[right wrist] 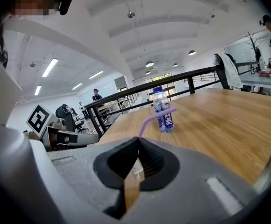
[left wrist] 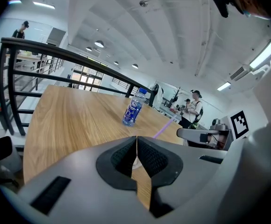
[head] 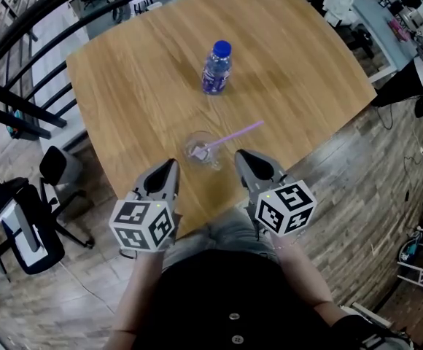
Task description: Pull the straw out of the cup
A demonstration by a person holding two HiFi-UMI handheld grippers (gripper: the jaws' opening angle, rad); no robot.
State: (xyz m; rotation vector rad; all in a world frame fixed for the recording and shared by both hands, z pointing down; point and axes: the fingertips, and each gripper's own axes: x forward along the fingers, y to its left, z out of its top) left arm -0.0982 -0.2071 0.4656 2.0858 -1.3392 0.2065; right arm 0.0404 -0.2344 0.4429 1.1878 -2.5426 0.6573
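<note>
**benchbot_dan:** Both pairs of jaws are pressed together with nothing between them. The left gripper [left wrist: 136,140] shows only bare pads meeting in its own view, and it's the same for the right gripper [right wrist: 138,143]. Neither one touches anything. They sit side by side at the near edge of the table [head: 124,86].

**pinchy_k:** And the straw?

**benchbot_dan:** The straw [head: 233,134] is in the cup [head: 200,152], which stands just past the tips, roughly between the two grippers and close to that near edge. The straw leans out over the rim toward the right gripper's side.

**pinchy_k:** What worries you?

**benchbot_dan:** Mostly the cup. It's small, clear and thin-walled, and I can't tell if there's any liquid in it, so I'd guess it's light. If you yank the straw along its lean without bracing the cup, the whole thing probably tips or skids, and the table edge is right there. The jaws also have to open first. Nudge the cup with closed tips and it just slides.

**pinchy_k:** How does the straw look?

**benchbot_dan:** It's thin, pale purple and bendy, with a kink near the top. It could easily get squashed or slip through the pads. A water bottle [head: 216,68] stands farther back, well out of the way.
</note>
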